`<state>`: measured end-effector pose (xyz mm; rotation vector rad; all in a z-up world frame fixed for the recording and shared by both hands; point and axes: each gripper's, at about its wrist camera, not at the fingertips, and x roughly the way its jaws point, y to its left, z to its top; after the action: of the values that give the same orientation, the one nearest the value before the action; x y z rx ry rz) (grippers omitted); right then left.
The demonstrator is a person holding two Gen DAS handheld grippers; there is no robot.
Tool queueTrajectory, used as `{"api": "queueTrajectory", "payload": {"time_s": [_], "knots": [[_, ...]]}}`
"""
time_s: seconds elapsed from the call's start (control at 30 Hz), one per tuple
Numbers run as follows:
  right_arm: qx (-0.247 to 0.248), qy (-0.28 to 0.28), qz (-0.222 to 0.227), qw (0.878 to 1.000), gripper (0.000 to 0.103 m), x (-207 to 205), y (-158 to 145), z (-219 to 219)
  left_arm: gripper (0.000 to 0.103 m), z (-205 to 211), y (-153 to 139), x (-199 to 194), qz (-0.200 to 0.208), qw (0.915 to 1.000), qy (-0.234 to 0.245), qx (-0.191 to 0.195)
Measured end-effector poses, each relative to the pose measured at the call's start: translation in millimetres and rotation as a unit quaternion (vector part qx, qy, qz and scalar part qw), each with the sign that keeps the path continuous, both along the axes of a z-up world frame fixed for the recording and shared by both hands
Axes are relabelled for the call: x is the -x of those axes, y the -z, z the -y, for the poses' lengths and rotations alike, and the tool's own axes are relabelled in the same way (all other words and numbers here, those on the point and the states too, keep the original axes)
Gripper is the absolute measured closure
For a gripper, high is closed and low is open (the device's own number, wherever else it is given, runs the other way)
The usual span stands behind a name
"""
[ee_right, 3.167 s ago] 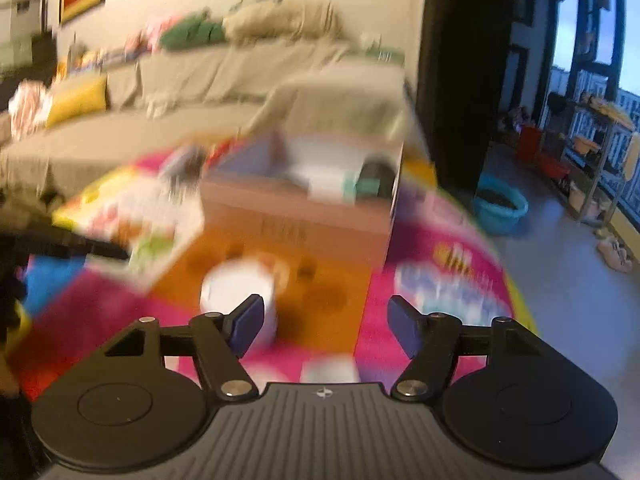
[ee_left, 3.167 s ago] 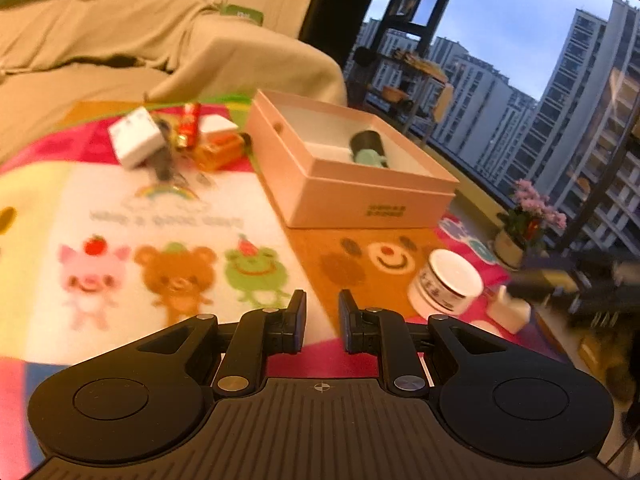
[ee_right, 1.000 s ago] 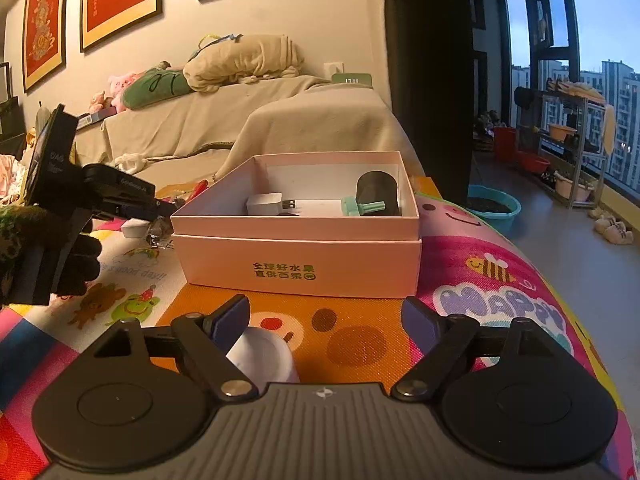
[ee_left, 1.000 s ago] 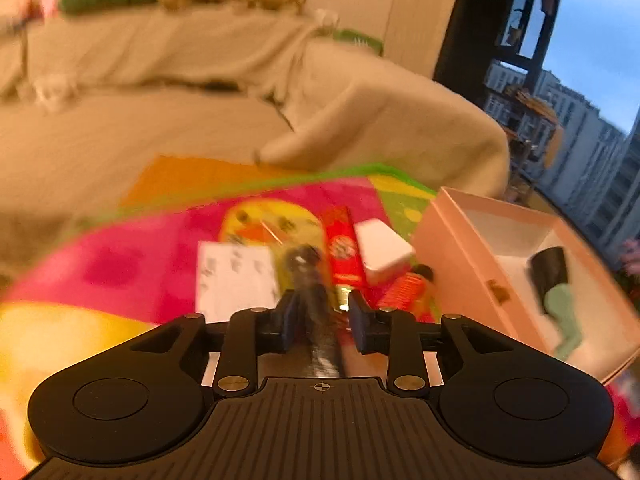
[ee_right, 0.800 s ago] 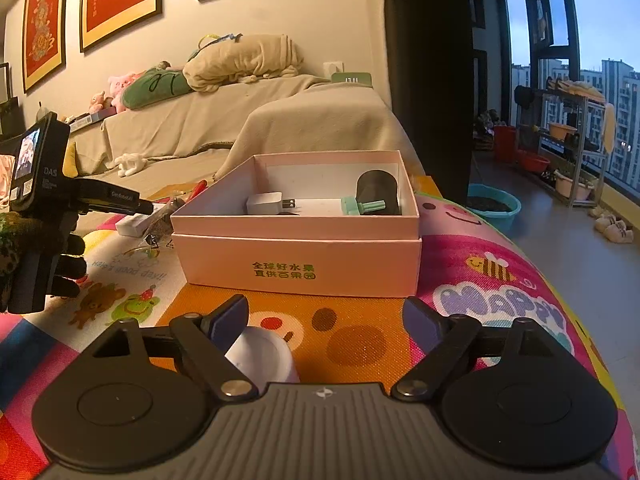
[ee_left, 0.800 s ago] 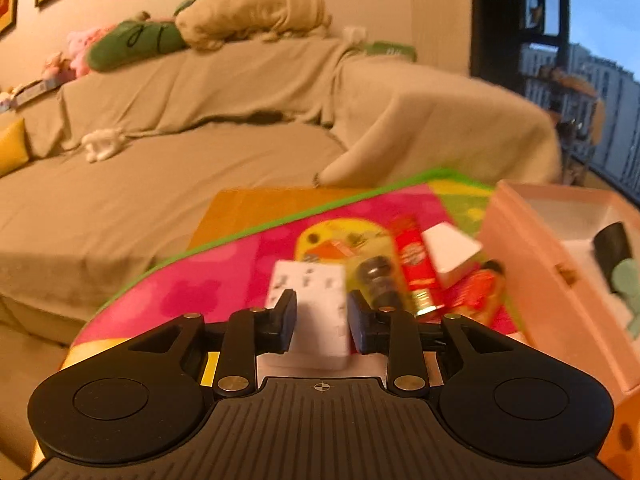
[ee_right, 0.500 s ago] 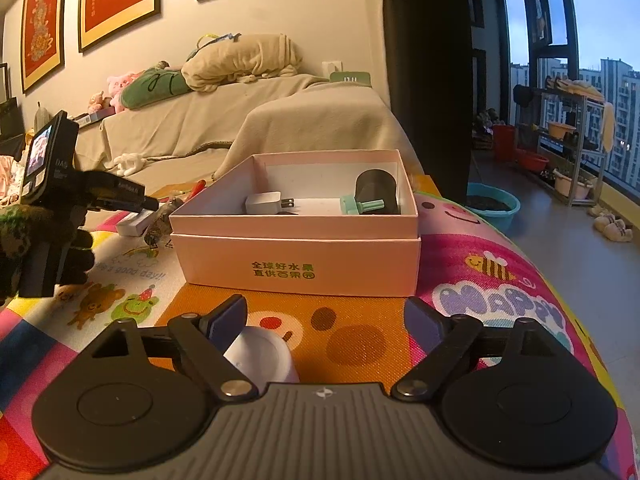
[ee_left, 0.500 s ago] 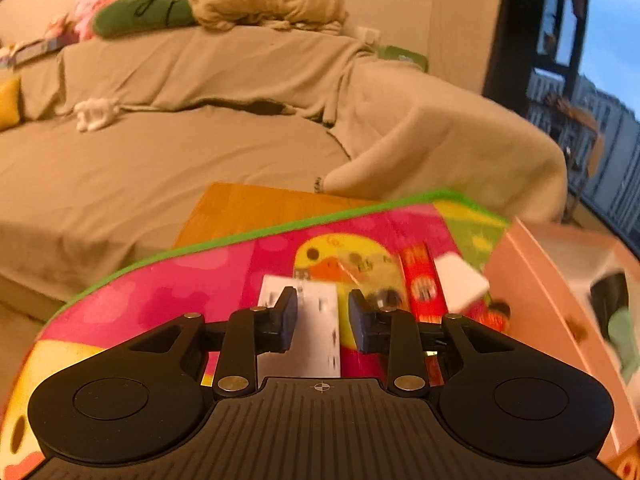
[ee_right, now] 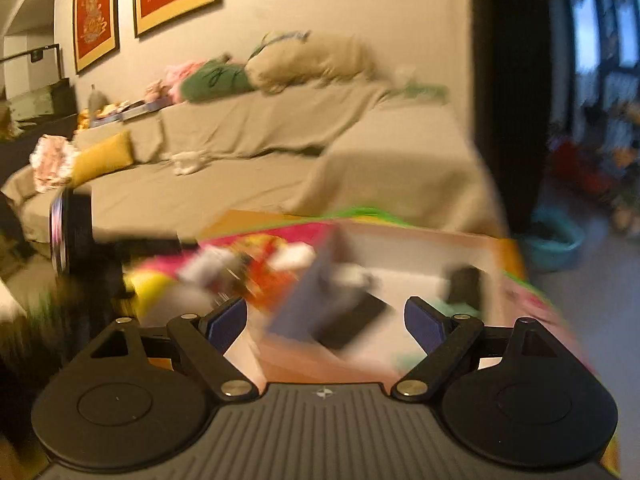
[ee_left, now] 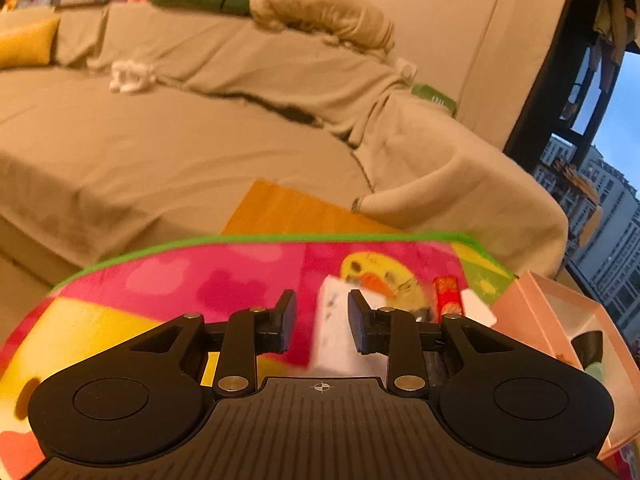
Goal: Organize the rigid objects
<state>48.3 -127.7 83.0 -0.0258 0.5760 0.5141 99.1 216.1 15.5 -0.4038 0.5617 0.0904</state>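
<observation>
In the left wrist view my left gripper (ee_left: 322, 316) hovers low over the colourful mat (ee_left: 224, 280), its jaws a narrow gap apart and gripping nothing. A white box (ee_left: 332, 332) lies on the mat just beyond them, nearer the right finger. Further right lie a red tube (ee_left: 448, 300) and a small white block (ee_left: 476, 312). The open pink box (ee_left: 528, 316) at the right edge holds a dark item (ee_left: 588, 340). My right gripper (ee_right: 326, 320) stands wide open and empty above the blurred pink box (ee_right: 420, 248).
A beige covered sofa (ee_left: 200, 140) runs along behind the mat, with a yellow cushion (ee_right: 104, 160) on it. In the right wrist view the left tool (ee_right: 80, 240) and the person's hand show at the left edge. A window and a balcony lie to the right.
The left gripper has slid from the dark cylinder to the white box, with its gap unchanged. The right gripper has risen toward the pink box, and the white jar has left its view.
</observation>
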Motion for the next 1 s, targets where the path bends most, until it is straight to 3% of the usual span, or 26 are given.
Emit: {"api": "queueTrajectory", "payload": {"time_s": [0.07,0.17,0.3,0.33,0.4,0.5,0.7,1.0], "knots": [[0.000,-0.028,-0.034,0.999,0.016,-40.4,-15.8,-33.2,0.072,-9.0,3.6,-1.0,-0.011,0.9996,0.018,0.016],[0.042,-0.029,-0.056,0.997,0.016,-95.7,-22.9,-92.9,0.072,-18.9,10.4,-6.9,-0.027,0.9980,0.049,0.031],[0.096,-0.005,-0.096,0.991,0.017,-166.2,1.1,-160.5,0.072,-27.1,13.3,-16.3,-0.020,0.9952,0.083,0.048],[0.110,0.003,-0.105,0.988,0.022,-181.4,11.2,-173.7,0.072,-28.4,14.7,-21.0,-0.020,0.9940,0.094,0.052],[0.138,0.018,-0.131,0.982,0.045,-208.8,33.9,-193.8,0.072,-28.9,18.1,-28.6,-0.018,0.9919,0.112,0.058],[0.164,0.032,-0.162,0.973,0.053,-232.5,59.6,-204.3,0.072,-26.5,22.6,-40.4,-0.014,0.9884,0.135,0.068],[0.166,0.024,-0.204,0.964,0.069,-220.3,76.8,-189.6,0.073,-19.3,25.7,-33.9,-0.015,0.9777,0.193,0.081],[0.177,-0.065,-0.221,0.957,0.073,-113.2,70.8,-177.4,0.073,-4.9,28.1,62.1,-0.032,0.9643,0.243,0.100]]}}
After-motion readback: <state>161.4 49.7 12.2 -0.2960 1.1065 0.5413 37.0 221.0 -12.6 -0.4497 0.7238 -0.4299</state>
